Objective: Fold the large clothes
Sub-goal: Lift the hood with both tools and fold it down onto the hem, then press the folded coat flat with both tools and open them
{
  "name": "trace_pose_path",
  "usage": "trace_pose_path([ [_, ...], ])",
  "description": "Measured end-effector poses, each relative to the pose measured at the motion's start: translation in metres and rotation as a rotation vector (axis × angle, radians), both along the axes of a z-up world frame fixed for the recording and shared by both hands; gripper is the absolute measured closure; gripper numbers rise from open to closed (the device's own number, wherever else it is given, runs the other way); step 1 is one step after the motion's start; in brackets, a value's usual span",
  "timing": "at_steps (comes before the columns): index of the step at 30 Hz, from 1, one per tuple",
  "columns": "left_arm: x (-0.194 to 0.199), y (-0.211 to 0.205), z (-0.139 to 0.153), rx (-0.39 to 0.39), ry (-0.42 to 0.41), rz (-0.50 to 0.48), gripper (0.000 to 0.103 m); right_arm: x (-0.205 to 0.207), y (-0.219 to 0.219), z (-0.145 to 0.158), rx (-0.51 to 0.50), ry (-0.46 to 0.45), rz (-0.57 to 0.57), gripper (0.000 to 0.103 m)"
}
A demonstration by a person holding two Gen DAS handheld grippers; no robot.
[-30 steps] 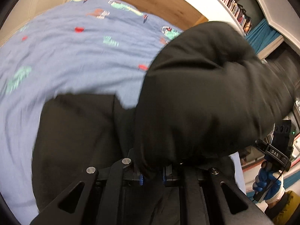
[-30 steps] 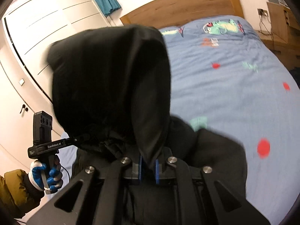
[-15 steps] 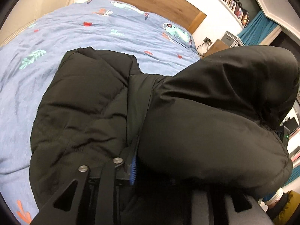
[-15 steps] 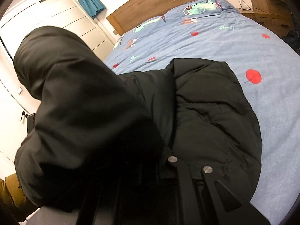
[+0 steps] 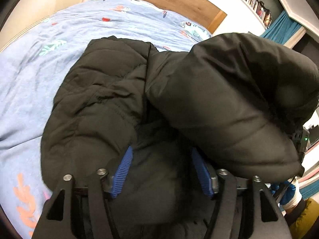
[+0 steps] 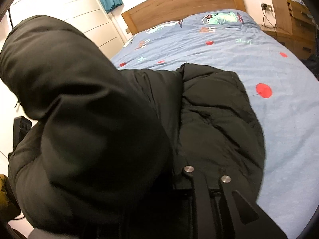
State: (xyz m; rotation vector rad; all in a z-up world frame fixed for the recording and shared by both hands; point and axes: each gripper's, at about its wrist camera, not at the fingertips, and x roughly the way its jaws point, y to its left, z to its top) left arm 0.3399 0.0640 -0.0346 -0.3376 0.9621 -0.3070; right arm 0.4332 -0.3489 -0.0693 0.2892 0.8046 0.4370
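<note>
The black puffer jacket (image 5: 103, 99) runs lengthwise toward the far headboard (image 6: 179, 6), directly under the released left gripper (image 5: 162, 171) (right gripper's grip hidden: cannot tell).

matt quilted cloth jacket (image 5: 103, 91); ribbed blue gripper pads (image 5: 122, 172).

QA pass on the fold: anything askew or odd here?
Yes. The black puffer jacket's hood bulges up over the body instead of lying flat on the bed. Left gripper is open.
</note>
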Motion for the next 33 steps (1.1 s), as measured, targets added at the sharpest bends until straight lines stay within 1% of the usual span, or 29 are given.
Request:
trace_pose_path([
  [2,-0.004,-0.001,0.004,0.023,0.009,-0.005,0.038,-0.005,-0.002,0.0,-0.015,0.008,-0.006,0.083],
  [6,-0.012,0.002,0.013,0.043,0.038,0.005,0.036,-0.025,-0.02,0.004,-0.056,0.034,-0.018,0.083],
  [8,-0.023,0.002,0.02,0.044,0.047,0.012,0.035,-0.031,-0.026,0.009,-0.068,0.043,-0.023,0.083],
  [9,-0.02,0.003,0.025,0.041,0.051,0.019,0.035,-0.035,-0.03,0.014,-0.079,0.049,-0.028,0.083],
  [10,-0.031,0.002,0.024,0.037,0.05,0.022,0.035,-0.039,-0.032,0.019,-0.088,0.054,-0.034,0.083],
  [13,-0.02,0.0,0.049,0.024,0.019,0.025,0.033,-0.039,-0.037,0.037,-0.107,0.05,-0.046,0.083],
  [14,-0.015,-0.002,0.052,0.024,0.012,0.023,0.032,-0.033,-0.039,0.044,-0.108,0.043,-0.05,0.083],
  [15,-0.007,-0.005,0.062,0.024,-0.003,0.016,0.032,-0.028,-0.039,0.056,-0.11,0.029,-0.052,0.083],
  [16,0.006,-0.009,0.065,0.026,-0.01,0.013,0.032,-0.038,-0.033,0.067,-0.111,0.017,-0.051,0.083],
  [17,0.016,-0.014,0.069,0.027,-0.021,0.008,0.031,-0.032,-0.03,0.075,-0.107,0.004,-0.046,0.082],
  [18,0.026,-0.02,0.077,0.026,-0.035,-0.003,0.031,-0.036,-0.022,0.087,-0.103,-0.008,-0.038,0.082],
  [19,0.033,-0.023,0.08,0.027,-0.042,-0.011,0.029,-0.035,-0.017,0.093,-0.1,-0.017,-0.031,0.079],
  [20,0.041,-0.028,0.082,0.034,-0.049,-0.02,0.029,-0.041,-0.013,0.1,-0.098,-0.022,-0.024,0.073],
  [21,0.054,-0.036,0.084,0.041,-0.053,-0.03,0.029,-0.031,-0.003,0.108,-0.103,-0.029,-0.009,0.07],
  [22,0.054,-0.039,0.086,0.043,-0.054,-0.039,0.029,-0.025,-0.002,0.106,-0.106,-0.035,-0.001,0.067],
  [23,0.066,-0.047,0.085,0.053,-0.053,-0.051,0.029,-0.015,0.009,0.111,-0.104,-0.041,0.014,0.067],
  [27,0.087,-0.067,0.073,0.073,-0.036,-0.078,0.029,0.019,0.04,0.108,-0.082,-0.015,0.052,0.066],
  [30,0.081,-0.081,0.065,0.086,-0.022,-0.114,0.029,0.018,0.062,0.098,-0.112,0.022,0.09,0.066],
  [33,0.067,-0.092,0.056,0.101,0.0,-0.152,0.029,0.005,0.079,0.089,-0.139,0.051,0.137,0.066],
])
